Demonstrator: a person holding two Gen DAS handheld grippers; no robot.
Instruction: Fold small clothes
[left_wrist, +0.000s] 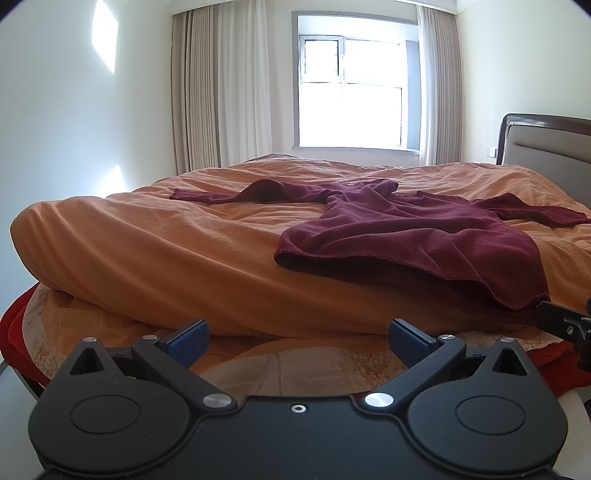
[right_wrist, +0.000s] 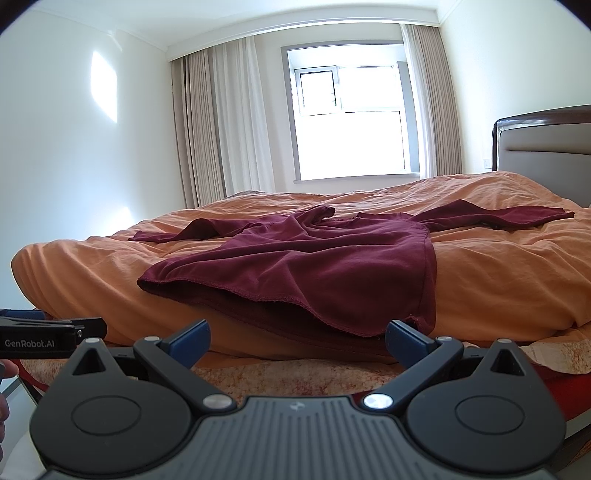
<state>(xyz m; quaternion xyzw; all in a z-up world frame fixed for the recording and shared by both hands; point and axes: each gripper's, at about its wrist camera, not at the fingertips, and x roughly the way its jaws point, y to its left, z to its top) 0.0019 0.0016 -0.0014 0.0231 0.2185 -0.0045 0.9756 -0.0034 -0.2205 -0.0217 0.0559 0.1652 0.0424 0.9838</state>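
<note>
The bed (left_wrist: 147, 236) fills most of what I see, covered by a rumpled orange duvet (right_wrist: 498, 266) that reaches back toward the window and the headboard. On top of it lies the dark red long-sleeved shirt (right_wrist: 314, 266), and it is not folded at all: both sleeves are thrown out to the sides, the collar end is bunched toward the window, and the hem (left_wrist: 424, 273) hangs loosely over the near edge of the duvet, gaping a little. So I judge the folding has not begun; smoothing the body, bringing in both sleeves and doubling it over are all left. My left gripper (left_wrist: 297, 338) hovers low before the bed edge, spread wide and empty, off to the left of the hem. My right gripper (right_wrist: 297, 338) is just as wide and empty, just below the hem's right corner.
</note>
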